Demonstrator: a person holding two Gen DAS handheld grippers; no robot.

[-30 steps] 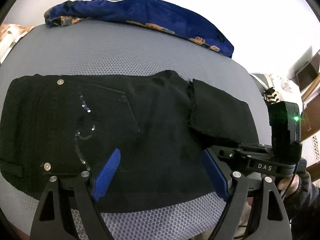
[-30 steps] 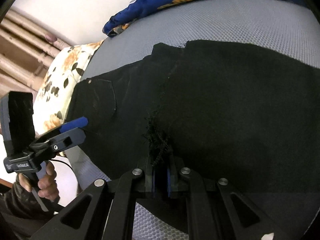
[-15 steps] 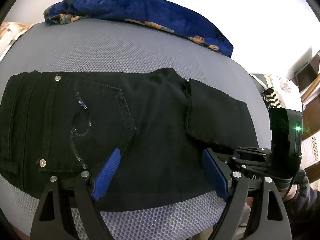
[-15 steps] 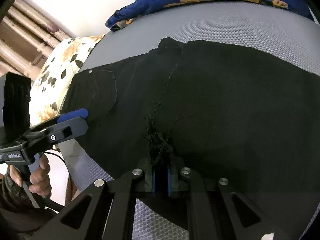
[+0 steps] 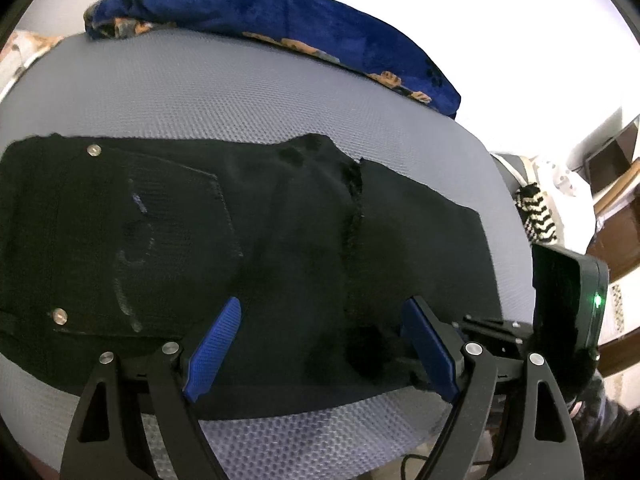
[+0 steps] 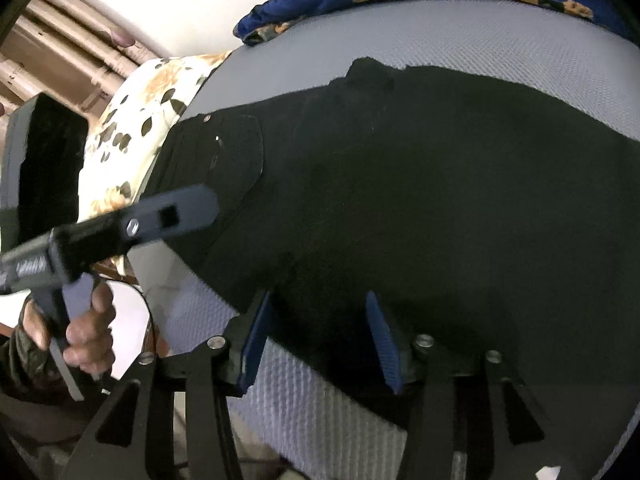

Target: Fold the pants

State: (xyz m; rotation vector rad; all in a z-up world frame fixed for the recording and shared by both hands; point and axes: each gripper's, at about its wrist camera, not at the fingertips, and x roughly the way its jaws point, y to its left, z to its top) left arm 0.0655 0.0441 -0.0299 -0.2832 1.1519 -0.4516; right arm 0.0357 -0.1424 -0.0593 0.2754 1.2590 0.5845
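Grey mattress [image 5: 248, 104] holds pants [image 5: 200, 248] already folded over; your left gripper [image 5: 320, 344] and right gripper [image 6: 320, 340] both gape empty, another fold probably left.

A bedroom in a home. A bed with a grey mesh-textured mattress cover [image 5: 240, 112] fills most of both views. A dark blue blanket with orange flowers [image 5: 304, 20] lies bunched along its far edge, against a plain white wall [image 5: 500, 12]. A cream pillow with a brown leaf print [image 6: 136, 128] sits at one end. Brown wooden furniture [image 5: 616, 216] stands beside the bed, and beige curtain folds [image 6: 68, 48] hang nearby.
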